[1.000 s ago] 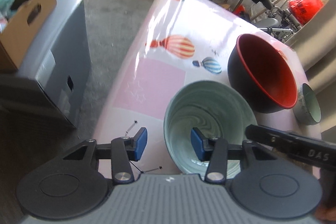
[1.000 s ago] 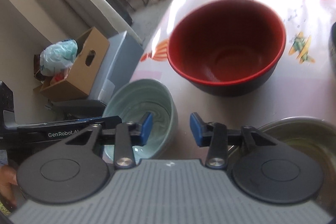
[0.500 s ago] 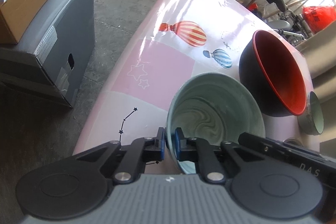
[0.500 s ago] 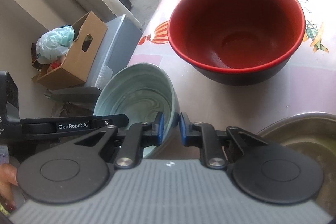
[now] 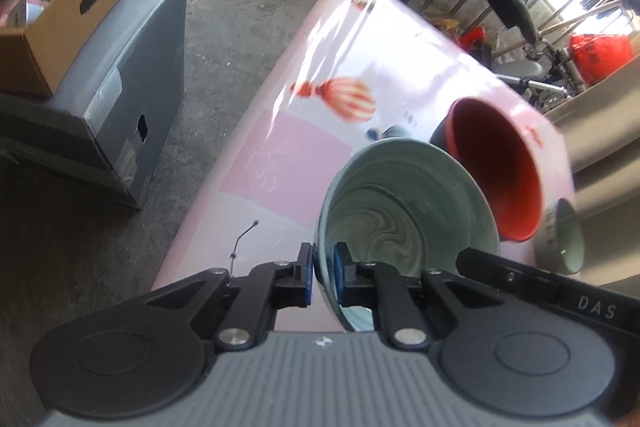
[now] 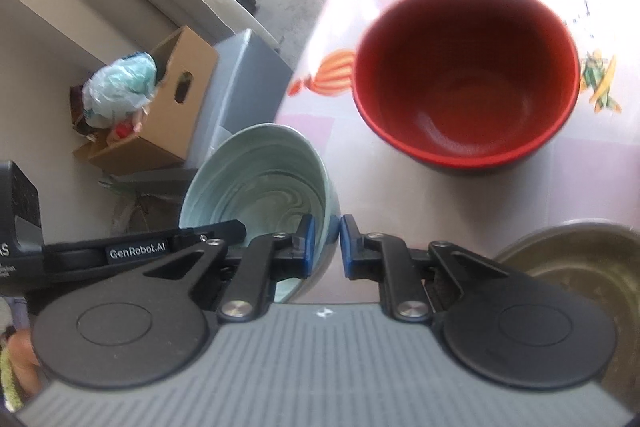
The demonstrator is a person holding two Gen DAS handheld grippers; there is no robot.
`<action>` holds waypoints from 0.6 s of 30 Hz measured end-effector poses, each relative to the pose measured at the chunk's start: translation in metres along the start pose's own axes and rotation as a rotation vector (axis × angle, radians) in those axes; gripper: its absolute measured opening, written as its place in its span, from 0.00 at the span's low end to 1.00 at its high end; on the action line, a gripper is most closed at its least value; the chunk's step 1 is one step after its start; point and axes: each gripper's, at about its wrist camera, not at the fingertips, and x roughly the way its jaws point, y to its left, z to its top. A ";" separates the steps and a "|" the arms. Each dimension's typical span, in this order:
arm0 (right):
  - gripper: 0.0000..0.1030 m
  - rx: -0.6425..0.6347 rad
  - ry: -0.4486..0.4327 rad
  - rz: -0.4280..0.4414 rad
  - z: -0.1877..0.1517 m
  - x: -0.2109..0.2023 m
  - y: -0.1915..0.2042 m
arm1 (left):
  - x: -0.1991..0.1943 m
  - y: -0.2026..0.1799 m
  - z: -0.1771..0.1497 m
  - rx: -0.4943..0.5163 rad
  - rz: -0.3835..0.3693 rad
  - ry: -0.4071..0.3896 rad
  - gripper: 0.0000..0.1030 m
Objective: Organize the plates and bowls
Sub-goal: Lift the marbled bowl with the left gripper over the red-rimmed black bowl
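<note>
Right now you hold the pale green bowl with both grippers: your left gripper is clamped on its near rim, your right gripper on the opposite rim. It is tilted, its mouth turned toward the red bowl, just beside it on the pink table. A small green cup sits beyond the red bowl.
</note>
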 end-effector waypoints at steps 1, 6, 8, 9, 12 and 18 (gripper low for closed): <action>0.12 -0.001 -0.008 0.004 0.004 -0.007 0.001 | -0.005 -0.005 0.004 0.004 -0.003 -0.007 0.11; 0.12 0.001 -0.061 0.015 0.025 -0.040 0.004 | -0.020 -0.037 0.023 0.048 -0.018 -0.039 0.11; 0.12 0.010 -0.087 0.015 0.034 -0.053 -0.001 | -0.020 -0.053 0.030 0.069 -0.027 -0.048 0.11; 0.12 0.016 -0.099 0.015 0.038 -0.059 -0.004 | -0.018 -0.062 0.034 0.078 -0.032 -0.049 0.11; 0.12 0.042 -0.124 0.007 0.051 -0.074 -0.020 | -0.008 -0.084 0.045 0.094 -0.048 -0.038 0.11; 0.13 0.111 -0.136 -0.031 0.073 -0.082 -0.068 | 0.032 -0.130 0.058 0.180 -0.041 -0.002 0.13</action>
